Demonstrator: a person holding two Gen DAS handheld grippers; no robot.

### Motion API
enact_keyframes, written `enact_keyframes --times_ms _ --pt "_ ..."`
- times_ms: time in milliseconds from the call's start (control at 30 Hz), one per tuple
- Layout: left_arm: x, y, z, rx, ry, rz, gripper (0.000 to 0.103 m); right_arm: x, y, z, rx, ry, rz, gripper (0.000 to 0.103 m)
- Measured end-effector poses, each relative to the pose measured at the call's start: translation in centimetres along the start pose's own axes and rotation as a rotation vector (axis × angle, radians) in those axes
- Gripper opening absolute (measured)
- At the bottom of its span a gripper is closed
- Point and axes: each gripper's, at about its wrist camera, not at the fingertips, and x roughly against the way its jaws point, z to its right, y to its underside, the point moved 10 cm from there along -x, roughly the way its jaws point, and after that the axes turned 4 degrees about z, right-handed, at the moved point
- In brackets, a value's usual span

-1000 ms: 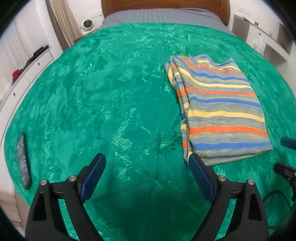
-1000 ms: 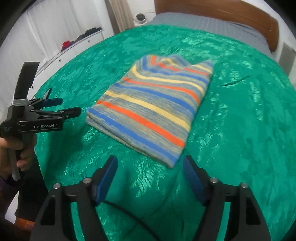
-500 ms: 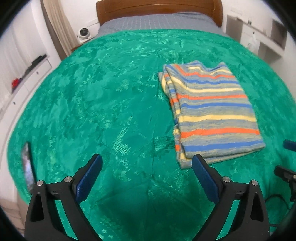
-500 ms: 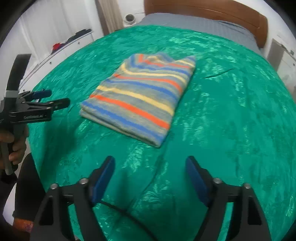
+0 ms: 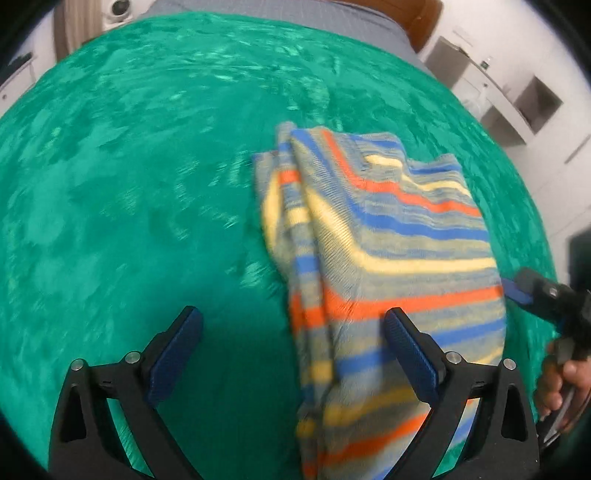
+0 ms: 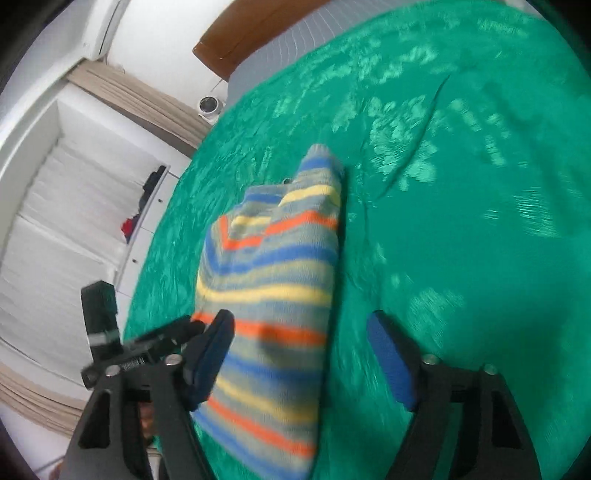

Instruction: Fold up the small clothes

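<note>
Both grippers have moved in close to the striped sweater on the green bedspread. The left gripper and right gripper are spread wide, holding nothing. A white camera sits by the bed.

Folded knit sweater: grey ground, horizontal stripes in orange, blue and pale yellow.
Textured bedspread: emerald green, lighter tonal pattern.
Left gripper: black frame, dark blue pads.
Right gripper: black frame, blue pads.
Wooden headboard: brown.
</note>
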Motion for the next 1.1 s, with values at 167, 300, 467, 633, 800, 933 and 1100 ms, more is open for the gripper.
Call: enact_keyframes --times_ms 167,300,467,633,800,933,1100 --pt "-1.8 -0.7 1.3 -0.026 0.000 -0.004 0.077 -5.1 0.4 -1.6 0.026 -0.017 -0.069 0.037" --pt "-1.1 -1.9 2.7 -0.012 0.010 0.031 0.021 -5.2 0.6 -4.1 0.290 0.208 -0.010 0.024" --pt "1.6 -3.6 5.8 -0.095 0.017 0.118 0.020 -1.9 -0.4 -8.2 0.418 0.237 0.112 0.022" --pt "0.2 -4.9 7.2 -0.107 -0.050 0.144 0.072 0.6 -2.9 -5.1 0.340 0.268 0.144 0.029" --pt "1.4 -2.3 4.7 -0.094 -0.191 0.166 0.085 2.9 -3.4 1.5 0.300 0.501 0.120 0.095" --pt "6.7 -0.4 5.1 -0.139 -0.275 0.290 0.099 7.1 -1.9 0.1 0.392 0.609 0.175 0.100" --pt "11.7 1.2 6.2 -0.188 -0.316 0.381 0.102 13.1 0.3 -2.0 0.420 0.679 0.269 0.102"
